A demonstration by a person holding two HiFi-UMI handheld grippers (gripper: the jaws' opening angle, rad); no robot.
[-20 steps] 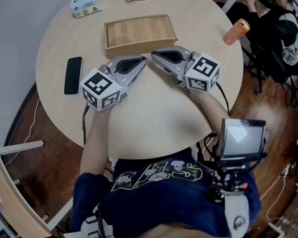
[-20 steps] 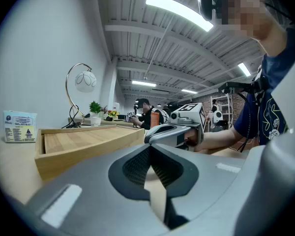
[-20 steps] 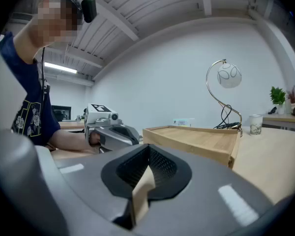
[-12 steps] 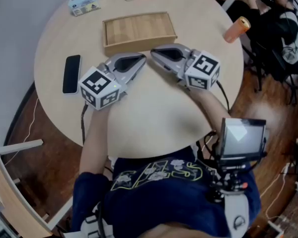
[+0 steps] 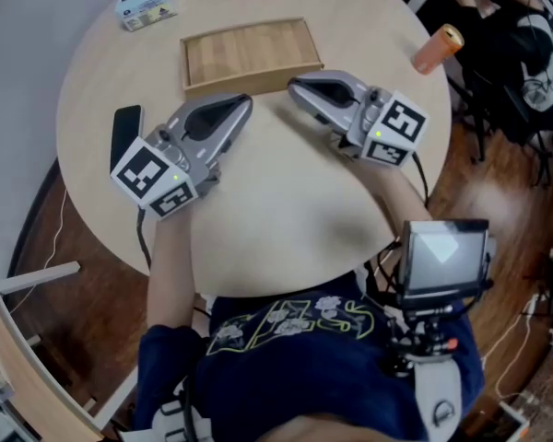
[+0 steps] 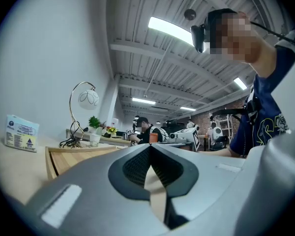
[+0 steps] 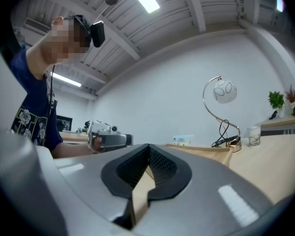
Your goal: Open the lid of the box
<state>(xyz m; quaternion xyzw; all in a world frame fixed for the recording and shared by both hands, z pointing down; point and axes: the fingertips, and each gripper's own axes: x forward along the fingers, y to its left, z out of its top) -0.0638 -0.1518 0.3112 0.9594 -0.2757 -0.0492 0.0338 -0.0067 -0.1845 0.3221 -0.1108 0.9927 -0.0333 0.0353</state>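
Since a moment ago the left gripper (image 5: 244,105) has swung out toward the phone (image 5: 123,123), away from the right gripper (image 5: 295,87), both jaws clenched empty, just short of the closed box (image 5: 249,52) on the table (image 5: 286,219)

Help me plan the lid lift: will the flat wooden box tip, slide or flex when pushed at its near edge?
The wooden box looks low and wide, so tipping seems unlikely. It sits free on the smooth round table and looks like thin wood, so it probably slides when pushed. Its slatted top should stay stiff.
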